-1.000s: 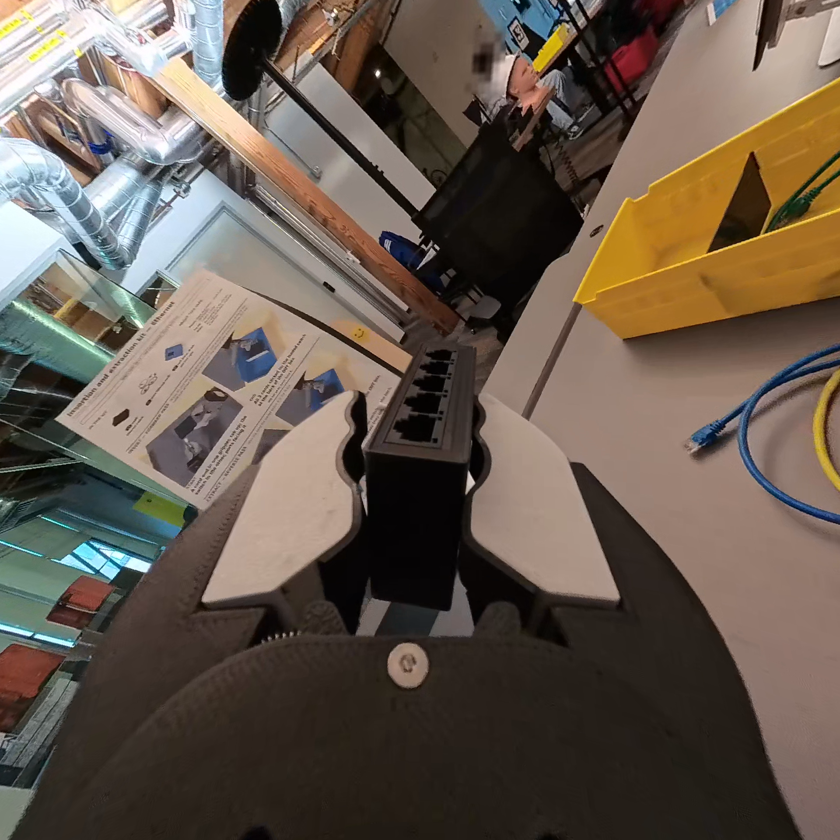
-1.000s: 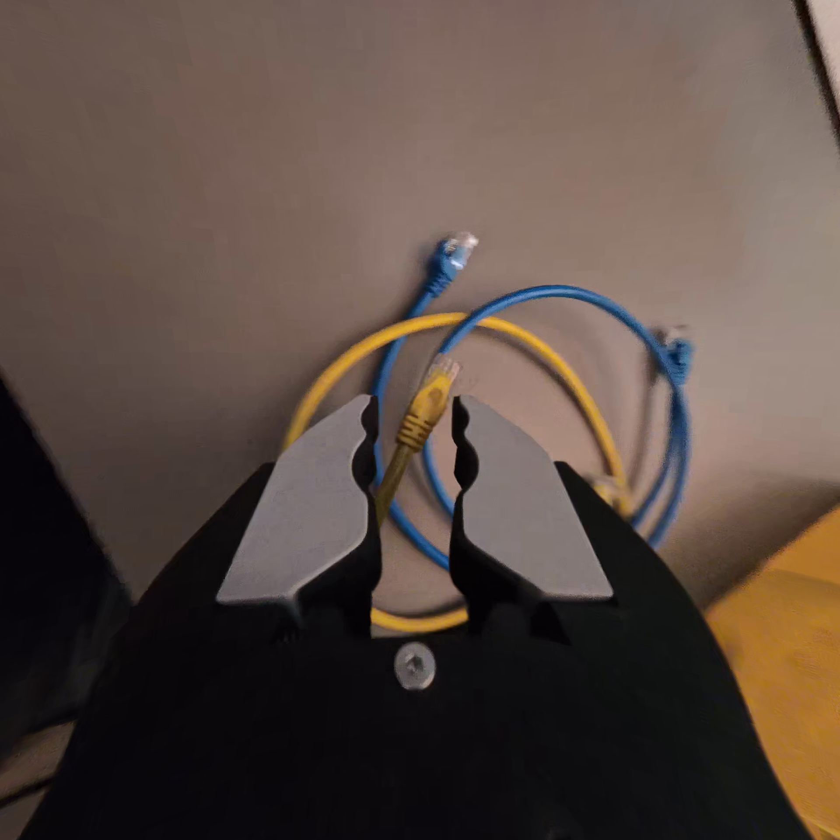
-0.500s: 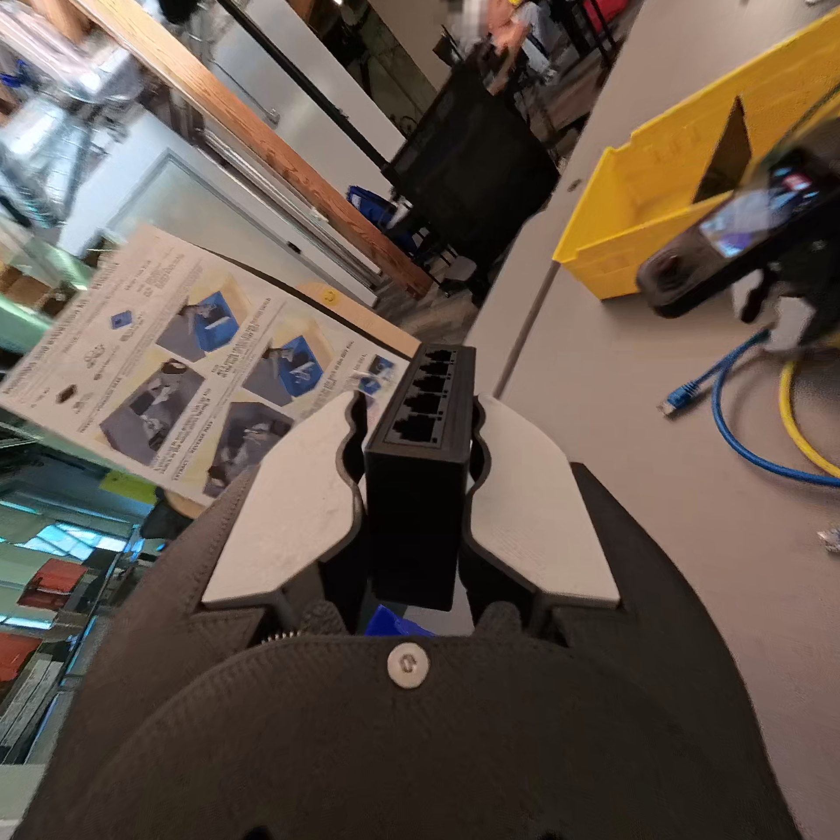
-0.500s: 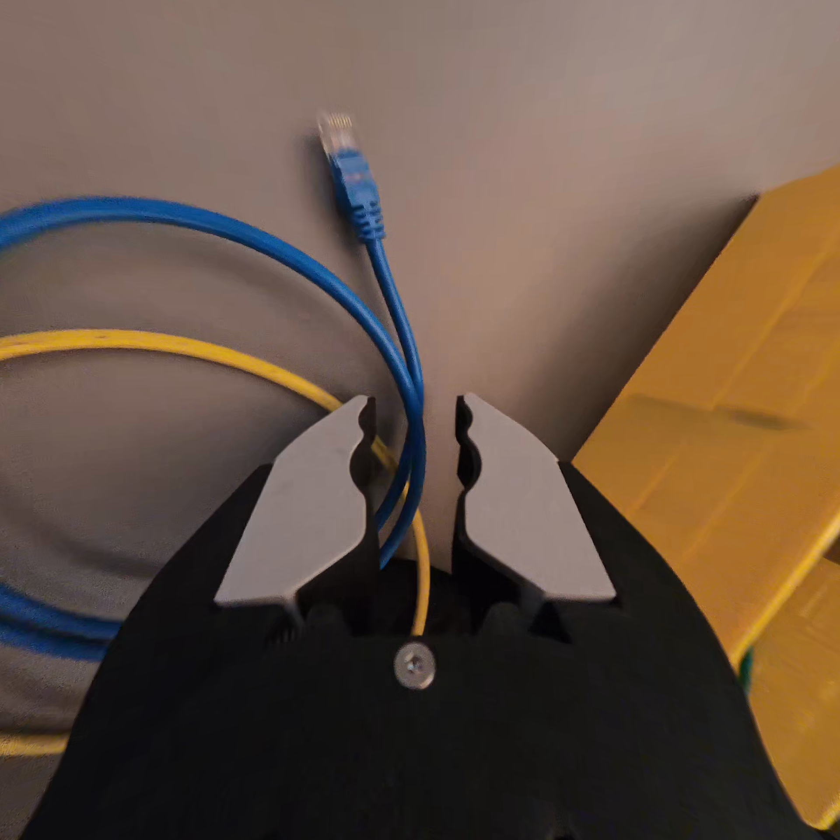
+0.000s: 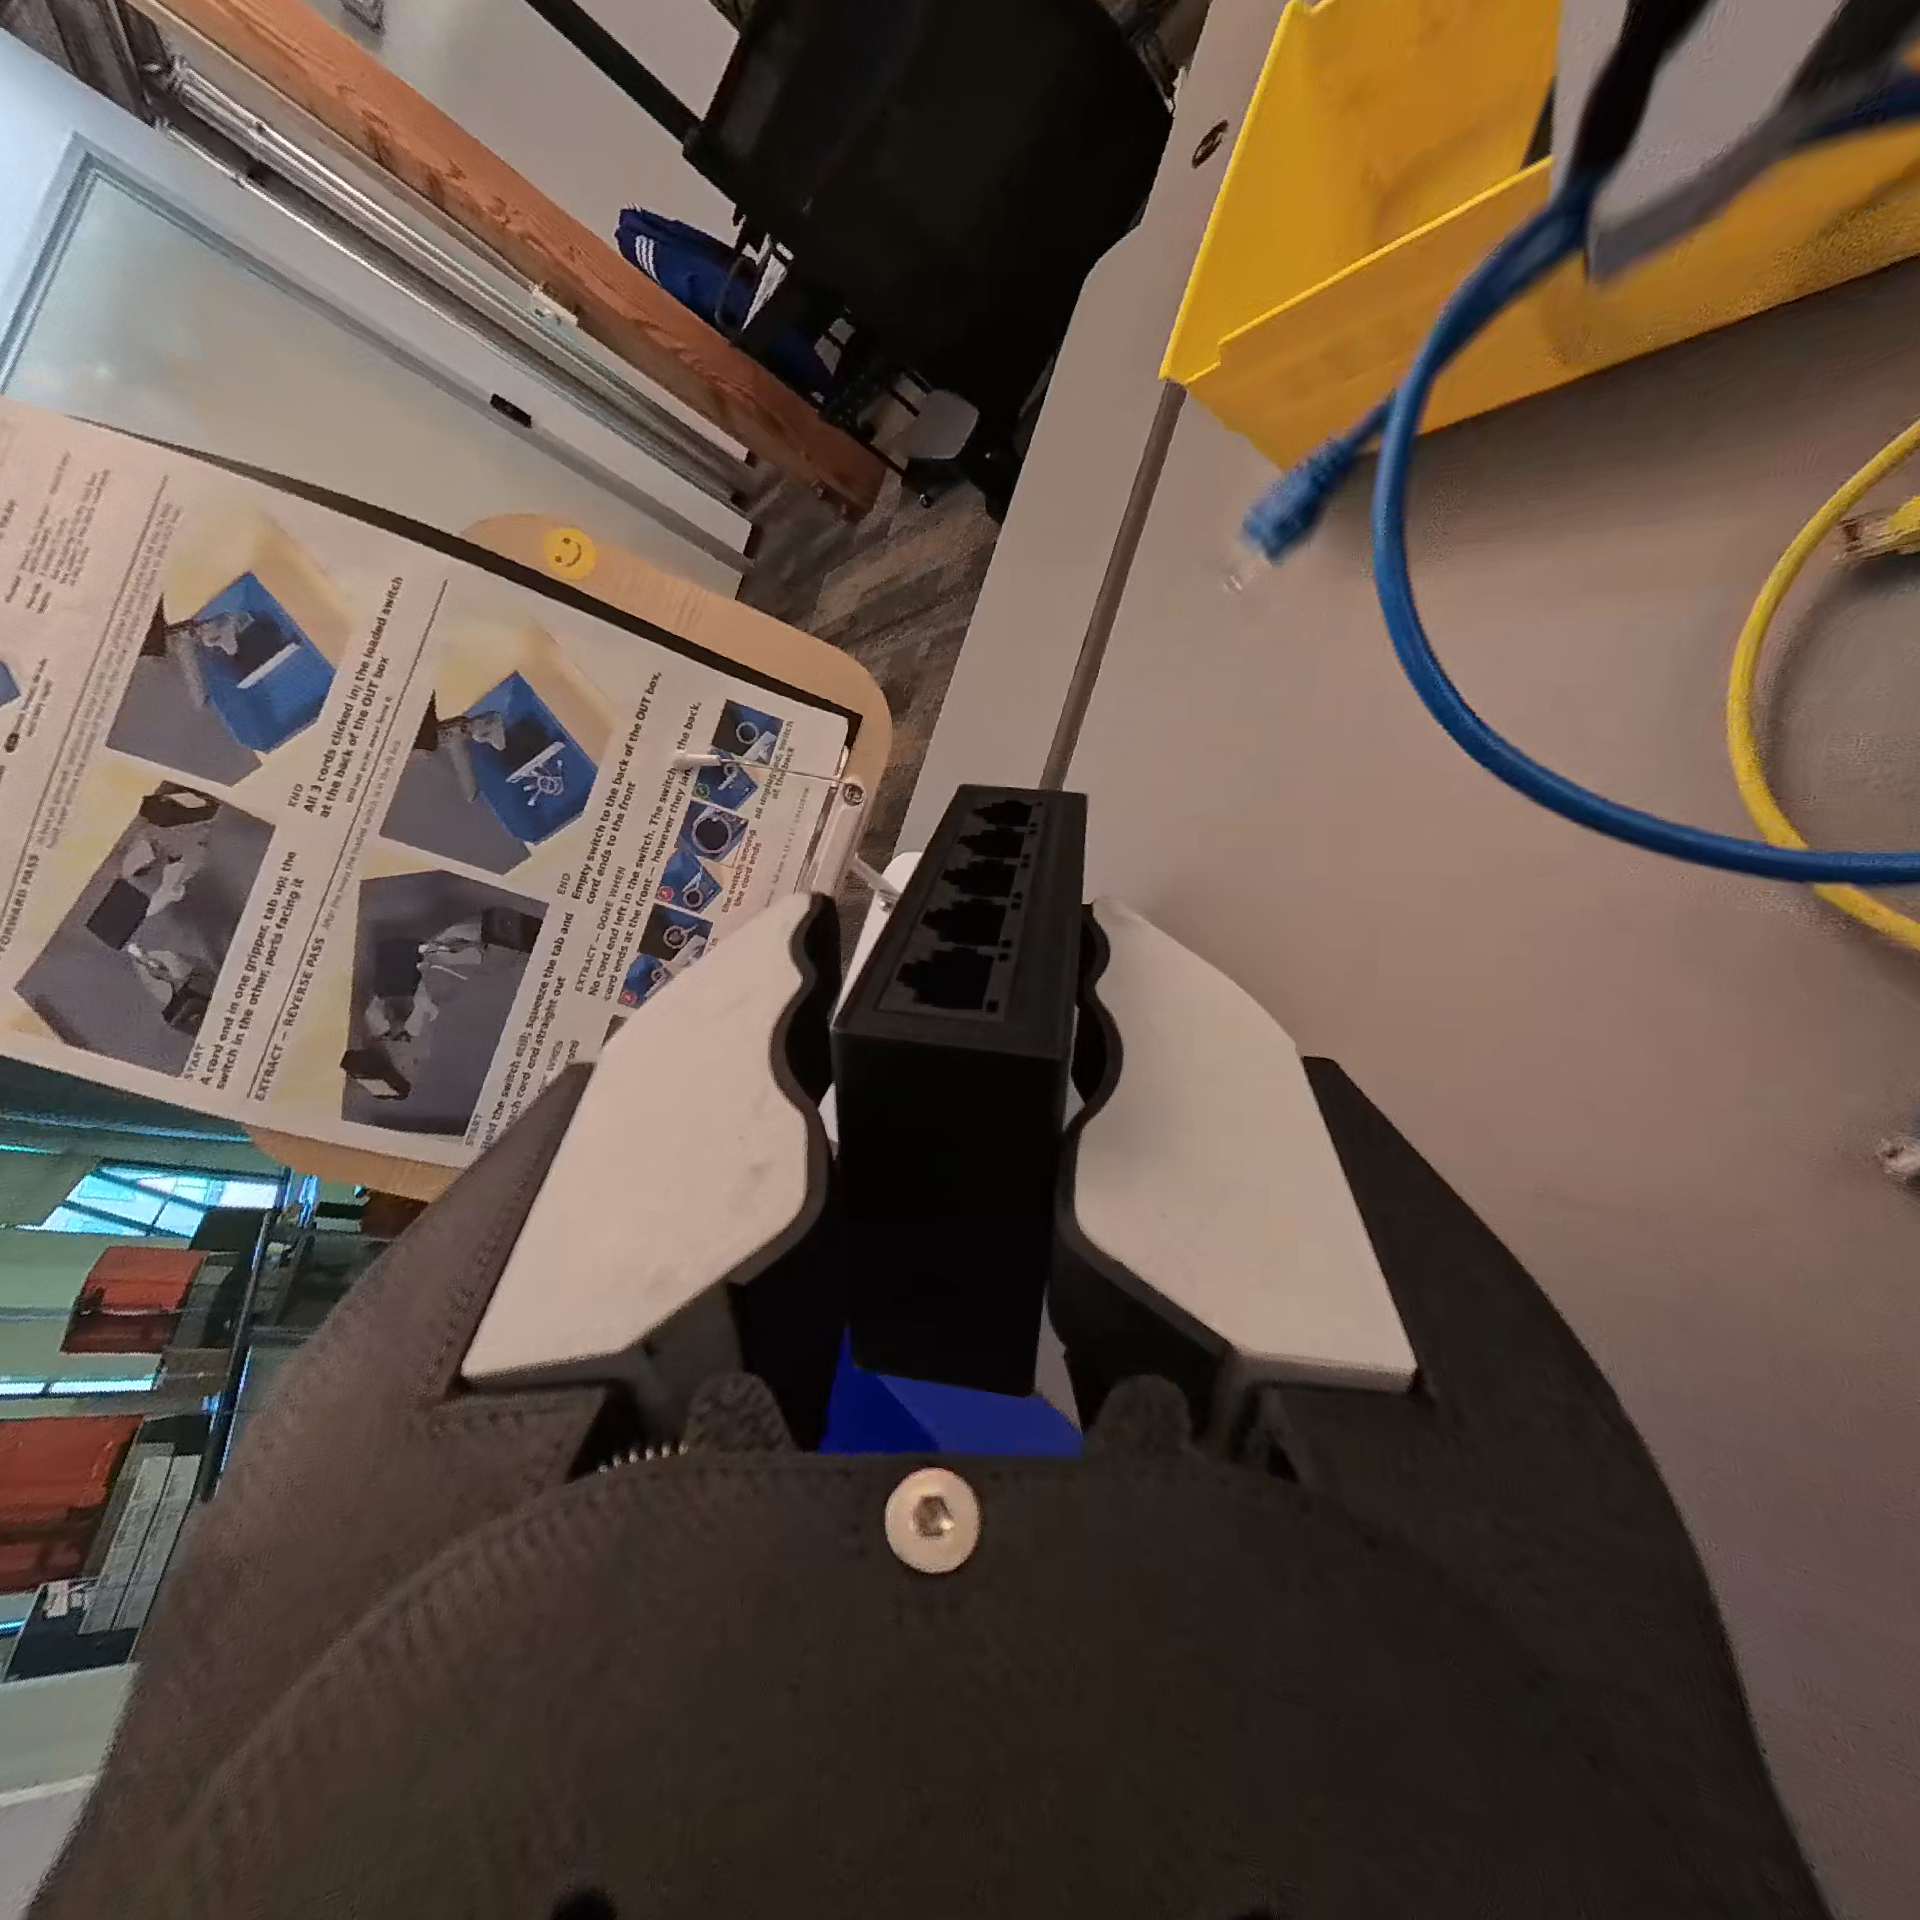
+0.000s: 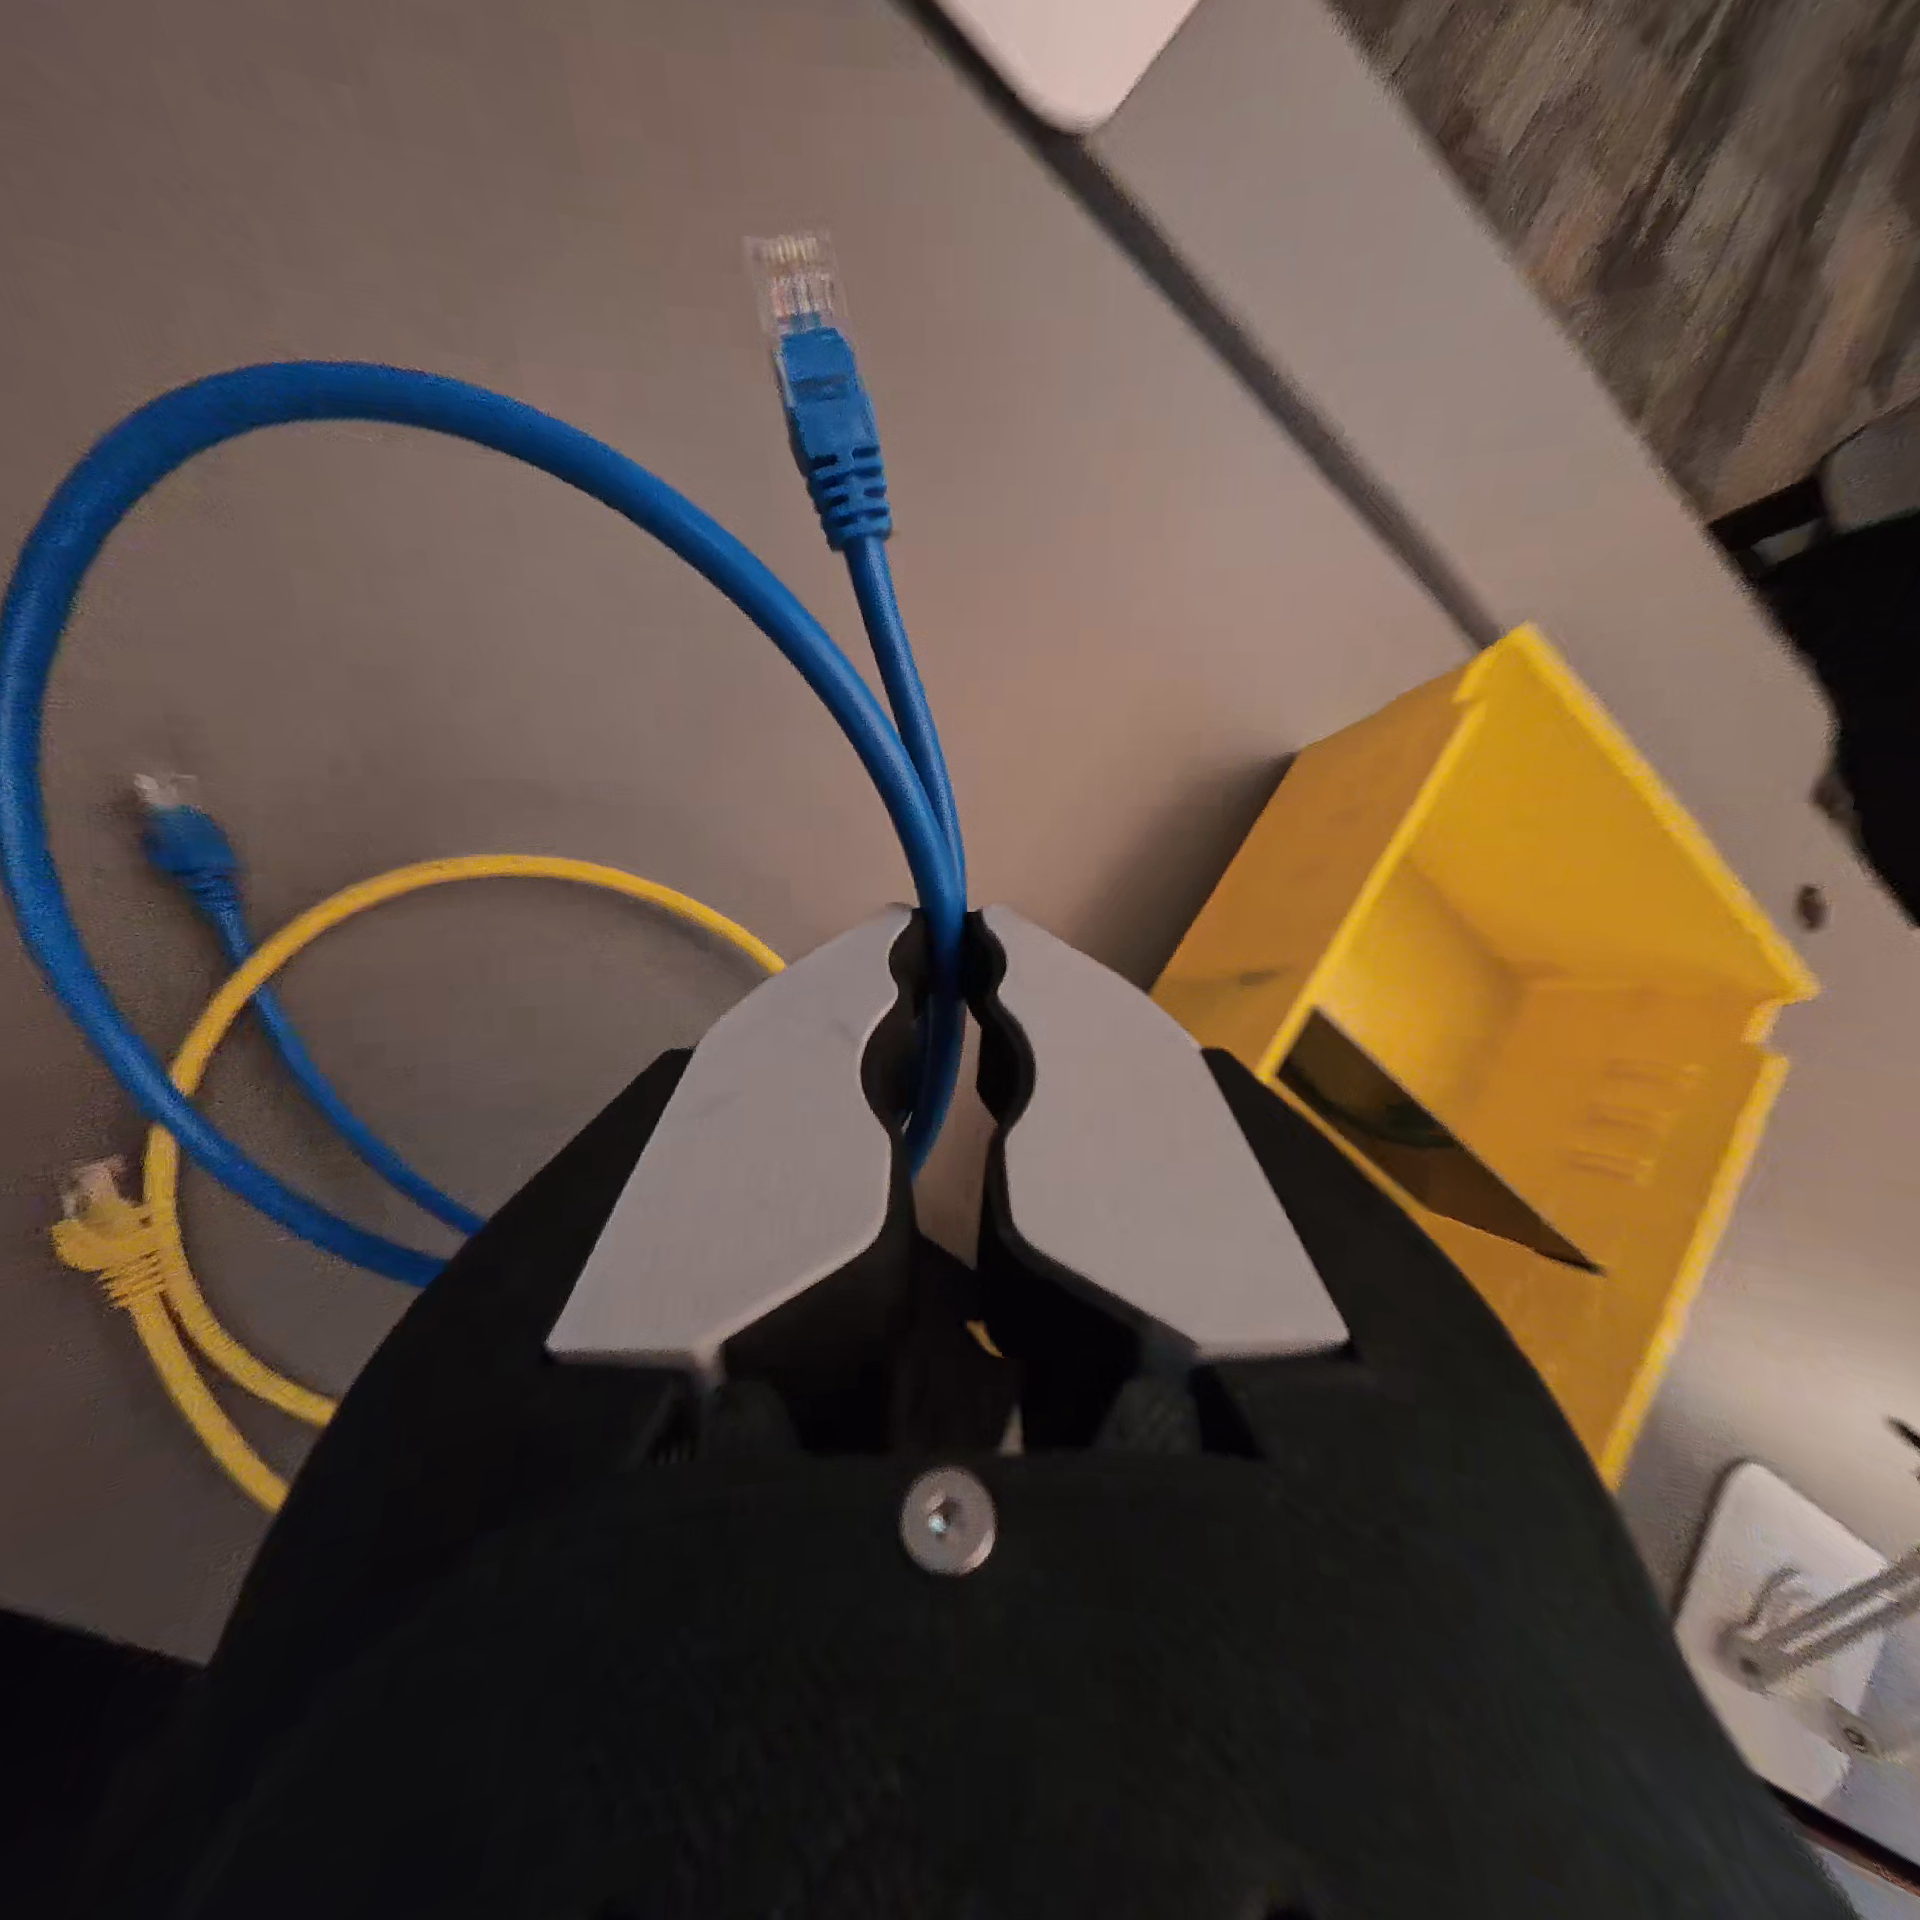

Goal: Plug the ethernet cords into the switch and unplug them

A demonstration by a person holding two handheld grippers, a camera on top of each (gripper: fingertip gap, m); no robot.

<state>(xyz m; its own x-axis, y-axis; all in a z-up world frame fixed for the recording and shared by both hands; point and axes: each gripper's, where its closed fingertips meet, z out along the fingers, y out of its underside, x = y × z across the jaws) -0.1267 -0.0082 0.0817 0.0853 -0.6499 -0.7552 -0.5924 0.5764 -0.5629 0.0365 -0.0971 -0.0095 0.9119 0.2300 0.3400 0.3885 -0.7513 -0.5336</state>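
My left gripper (image 5: pixel 951 920) is shut on a black ethernet switch (image 5: pixel 966 1049), held upright with its row of empty ports facing up. My right gripper (image 6: pixel 943 914) is shut on a blue ethernet cord (image 6: pixel 883 717) a short way behind its plug (image 6: pixel 821 405), which sticks out ahead of the fingers above the grey table. In the left wrist view the right gripper (image 5: pixel 1704 135) is at the top right with the blue cord (image 5: pixel 1455 675) hanging from it. The blue cord's other plug (image 6: pixel 182 836) and a yellow cord (image 6: pixel 468 873) lie on the table.
A yellow bin (image 6: pixel 1507 997) stands on the table right of the cords, with a dark divider inside; it also shows in the left wrist view (image 5: pixel 1382 260). An instruction sheet on a wooden board (image 5: pixel 364 810) stands left of the switch. The table edge (image 5: pixel 1039 499) runs beyond it. My hands' fingertips stand some 20 cm from each other.
My right gripper has shut on the blue cord and lifted its plug end off the table. The left gripper still holds the switch, swung a little toward the cords.
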